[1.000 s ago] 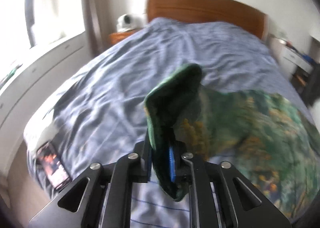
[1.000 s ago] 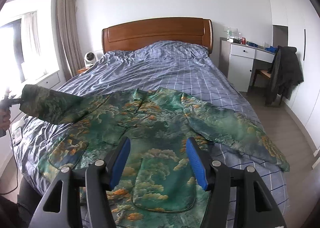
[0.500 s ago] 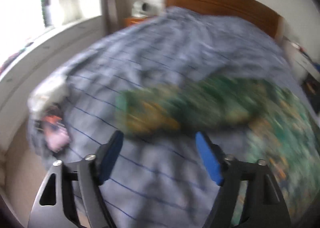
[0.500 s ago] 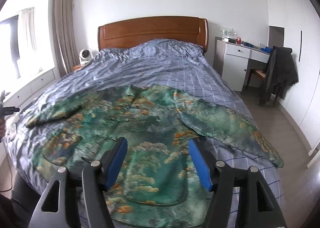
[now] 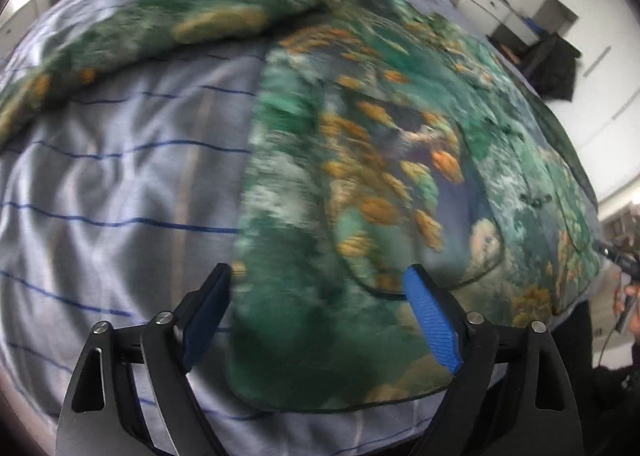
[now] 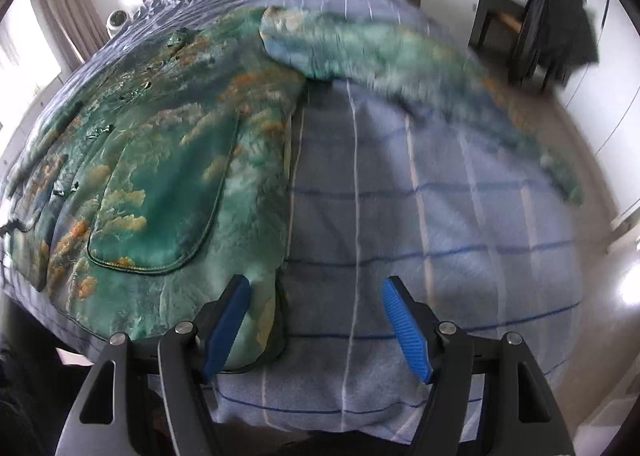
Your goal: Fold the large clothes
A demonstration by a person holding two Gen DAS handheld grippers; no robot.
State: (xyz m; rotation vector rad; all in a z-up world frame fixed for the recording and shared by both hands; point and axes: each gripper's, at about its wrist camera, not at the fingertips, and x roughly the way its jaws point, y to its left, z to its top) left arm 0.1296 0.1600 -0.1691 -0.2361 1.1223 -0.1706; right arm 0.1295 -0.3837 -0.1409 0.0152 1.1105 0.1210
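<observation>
Jacket (image 5: 360, 159) hem under both open grippers — left (image 5: 320, 320), right (image 6: 316, 320).

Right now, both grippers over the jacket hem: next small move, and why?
Probably lower both and pinch the hem corners. The green floral jacket lies flat on the blue checked bedspread; the left gripper and right gripper, jaws just opened, straddle its bottom corners, holding nothing.

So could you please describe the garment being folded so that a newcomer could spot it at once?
Start at the bed with its blue checked cover. Spread flat across its near end lies a long-sleeved jacket, sleeves stretched out to either side. Its green print with orange patches and its rounded patch pocket set it apart from the plain bedding.
</observation>
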